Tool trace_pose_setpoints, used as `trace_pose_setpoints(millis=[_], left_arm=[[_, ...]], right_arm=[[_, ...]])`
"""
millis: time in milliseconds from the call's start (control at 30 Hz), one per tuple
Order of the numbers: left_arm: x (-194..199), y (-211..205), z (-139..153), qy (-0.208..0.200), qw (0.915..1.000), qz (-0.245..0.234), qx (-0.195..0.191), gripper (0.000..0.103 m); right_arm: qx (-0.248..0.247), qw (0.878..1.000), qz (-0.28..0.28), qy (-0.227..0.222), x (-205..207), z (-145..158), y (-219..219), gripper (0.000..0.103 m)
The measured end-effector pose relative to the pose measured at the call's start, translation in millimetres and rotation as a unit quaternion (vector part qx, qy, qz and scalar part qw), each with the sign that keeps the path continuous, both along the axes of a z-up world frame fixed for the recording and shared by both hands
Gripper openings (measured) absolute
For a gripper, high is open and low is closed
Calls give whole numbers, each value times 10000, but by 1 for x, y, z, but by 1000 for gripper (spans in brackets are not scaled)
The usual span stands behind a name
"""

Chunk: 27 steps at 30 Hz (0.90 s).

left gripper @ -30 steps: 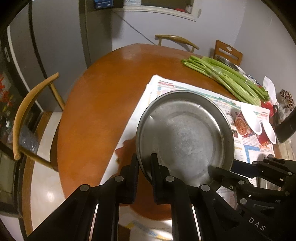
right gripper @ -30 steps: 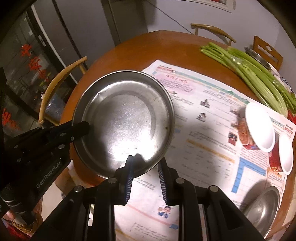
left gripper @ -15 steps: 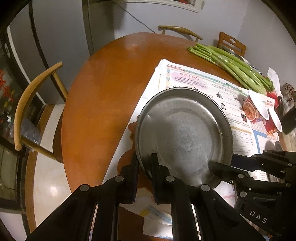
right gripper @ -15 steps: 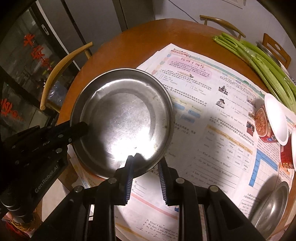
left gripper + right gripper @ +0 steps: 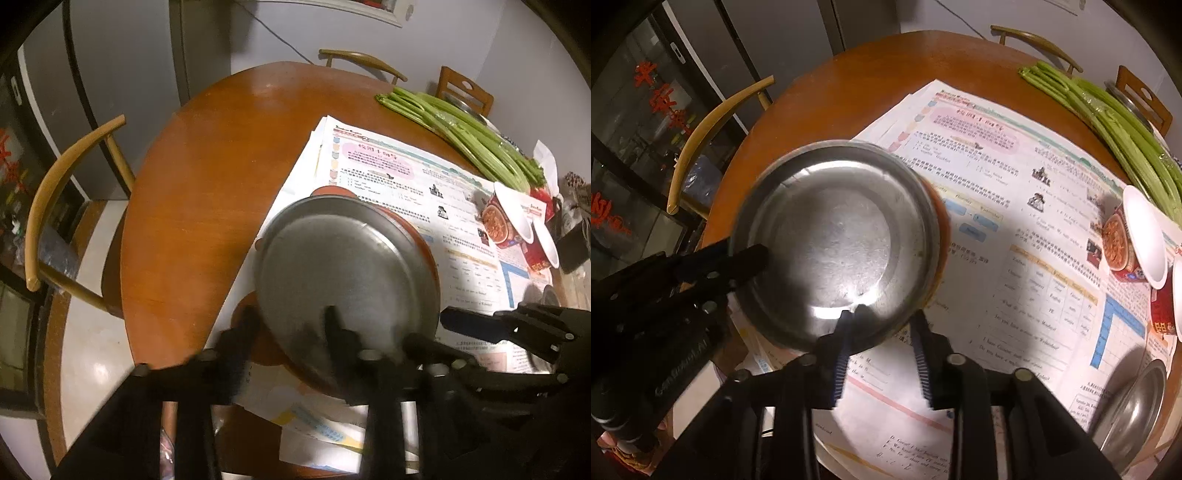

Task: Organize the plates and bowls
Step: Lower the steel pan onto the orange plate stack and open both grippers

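Steel, dull and scratched, is the plate [image 5: 842,236] we are setting down: it sits on an orange plate [image 5: 942,221], whose rim shows only as a thin crescent on one side, so we judge that we are stacking the two. Both lie on the printed sheets [image 5: 1015,221] near the edge of the round wooden table [image 5: 207,177]. Our left gripper [image 5: 288,328] has its jaws opening, one finger over the steel rim and one outside, no longer pressing. Our right gripper [image 5: 882,325] is opening too, the rim between its blue pads [image 5: 841,354]. A smaller steel bowl [image 5: 1130,402] waits well apart, near the white-lidded cups [image 5: 1145,236] and the celery [image 5: 1115,114].
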<state>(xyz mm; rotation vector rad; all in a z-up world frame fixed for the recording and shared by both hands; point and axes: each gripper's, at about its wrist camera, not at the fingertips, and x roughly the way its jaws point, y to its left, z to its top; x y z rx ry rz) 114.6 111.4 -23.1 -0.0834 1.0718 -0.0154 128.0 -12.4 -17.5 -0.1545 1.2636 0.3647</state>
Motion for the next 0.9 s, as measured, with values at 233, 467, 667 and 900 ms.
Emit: trace_pose_setpoints(millis=[233,467,667,900], left_arm=[[0,4,5,-44,9999,138,77,61],[-4,8,15,-199,9995,221,106,66],[-2,9,21,-247,9993,255,115,67],[3,-4,18,-173,9998,116,-32,67]], right_arm=[[-183,9997,9,-165,-4,6,2,41],[-180,9992,-24,-350,-7,17,-2,41],[-107,9991,-143,-394,-6,21,-8,41],[-90,9986,-305,-413,-4,24,-23,41]])
